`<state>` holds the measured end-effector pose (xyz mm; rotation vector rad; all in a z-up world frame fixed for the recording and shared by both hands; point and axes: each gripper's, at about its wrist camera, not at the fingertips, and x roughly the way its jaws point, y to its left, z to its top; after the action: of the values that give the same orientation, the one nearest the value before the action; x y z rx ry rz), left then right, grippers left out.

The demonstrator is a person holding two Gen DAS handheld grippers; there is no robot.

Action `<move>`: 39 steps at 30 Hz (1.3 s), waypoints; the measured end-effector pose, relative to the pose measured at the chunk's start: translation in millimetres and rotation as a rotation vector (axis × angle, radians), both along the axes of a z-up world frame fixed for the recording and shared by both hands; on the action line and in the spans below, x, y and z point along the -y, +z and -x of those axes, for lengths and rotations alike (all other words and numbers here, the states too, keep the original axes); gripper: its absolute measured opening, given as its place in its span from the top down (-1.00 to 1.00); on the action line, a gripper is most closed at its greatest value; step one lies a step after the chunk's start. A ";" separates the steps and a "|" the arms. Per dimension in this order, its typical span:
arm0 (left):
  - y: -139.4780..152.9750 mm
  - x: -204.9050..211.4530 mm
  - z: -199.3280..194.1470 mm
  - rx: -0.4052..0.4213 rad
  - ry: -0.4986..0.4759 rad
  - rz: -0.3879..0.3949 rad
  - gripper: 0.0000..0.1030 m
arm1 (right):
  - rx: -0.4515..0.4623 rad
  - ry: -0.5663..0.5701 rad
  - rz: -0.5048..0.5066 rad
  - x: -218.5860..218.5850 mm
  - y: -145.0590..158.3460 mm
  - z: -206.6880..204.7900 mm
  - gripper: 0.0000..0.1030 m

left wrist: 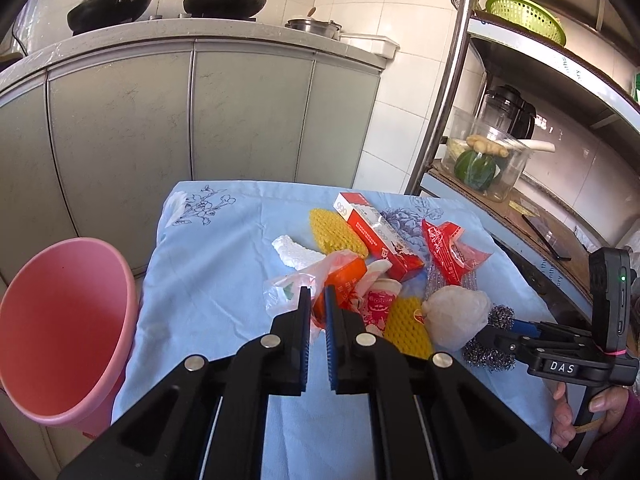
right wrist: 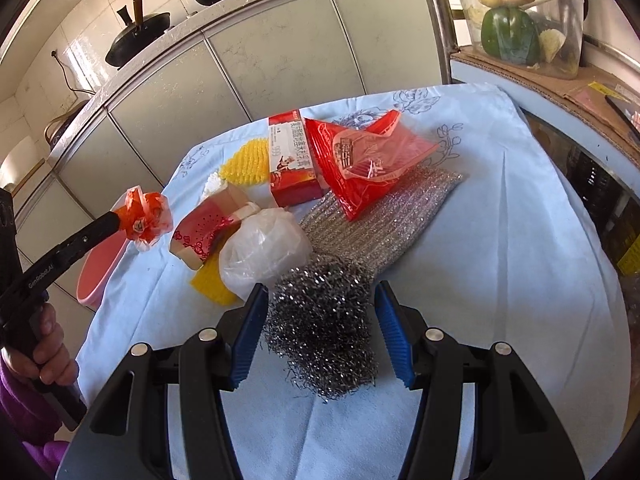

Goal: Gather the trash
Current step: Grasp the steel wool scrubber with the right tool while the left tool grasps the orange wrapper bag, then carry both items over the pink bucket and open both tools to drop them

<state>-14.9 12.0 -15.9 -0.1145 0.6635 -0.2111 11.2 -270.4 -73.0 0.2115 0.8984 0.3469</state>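
Note:
A heap of trash lies on the blue cloth (left wrist: 208, 280): a red box (left wrist: 380, 232), a red packet (left wrist: 452, 252), yellow foam nets (left wrist: 336, 232), a paper cup (left wrist: 378, 304), a white bag ball (left wrist: 456, 316) and steel wool (right wrist: 324, 328). My left gripper (left wrist: 317, 294) is shut on an orange-and-clear plastic bag (left wrist: 340, 284), held above the cloth; the bag also shows in the right wrist view (right wrist: 146, 216). My right gripper (right wrist: 320, 300) is open, its fingers either side of the steel wool. A pink bin (left wrist: 60, 328) stands left of the table.
Grey cabinets (left wrist: 200, 112) with woks (left wrist: 224, 2) on the counter stand behind the table. A metal shelf rack (left wrist: 540, 160) at right holds a clear container of vegetables (left wrist: 484, 160) and a green basket (left wrist: 524, 16). A silver mesh cloth (right wrist: 384, 212) lies under the red packet.

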 end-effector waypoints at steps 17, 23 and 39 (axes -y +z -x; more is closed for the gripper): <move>13.8 -9.7 18.5 0.047 0.005 0.017 0.88 | 0.061 -0.030 0.073 6.8 17.4 18.8 0.31; 23.8 -14.8 27.9 0.079 0.010 0.033 0.88 | 0.139 -0.041 0.075 9.3 45.9 32.5 0.31; 41.5 -61.8 57.6 0.151 0.136 0.056 0.88 | 0.278 0.092 0.034 -44.7 92.5 30.0 0.31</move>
<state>-72.6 73.9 25.6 -0.1953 0.4978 -0.1061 -18.8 -225.7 19.5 0.0874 0.6400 0.4350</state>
